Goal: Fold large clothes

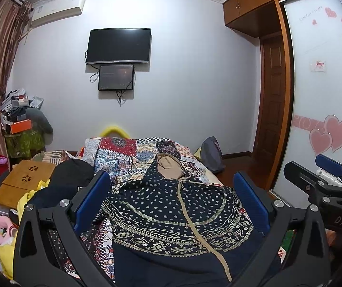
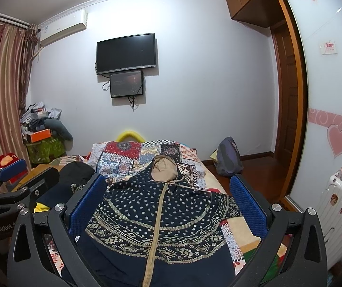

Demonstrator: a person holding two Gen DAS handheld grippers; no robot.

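A navy hooded jacket (image 1: pixel 171 212) with white dots, patterned bands, a tan zipper and a tan hood lining lies flat, front up, on the patchwork bedspread (image 1: pixel 132 155), hood pointing away. It also shows in the right wrist view (image 2: pixel 161 217). My left gripper (image 1: pixel 171 196) is open above the jacket's chest, empty. My right gripper (image 2: pixel 166 198) is open above the same jacket, empty. The right gripper shows at the right edge of the left view (image 1: pixel 314 174). The left gripper shows at the left edge of the right view (image 2: pixel 23 174).
A black garment (image 1: pixel 70 179) and a wooden lap desk (image 1: pixel 25 179) lie left of the jacket, with yellow and pink clutter beyond. A grey backpack (image 2: pixel 228 157) sits on the floor at right. A white suitcase (image 2: pixel 338 203) stands by the sliding wardrobe door (image 2: pixel 326 95).
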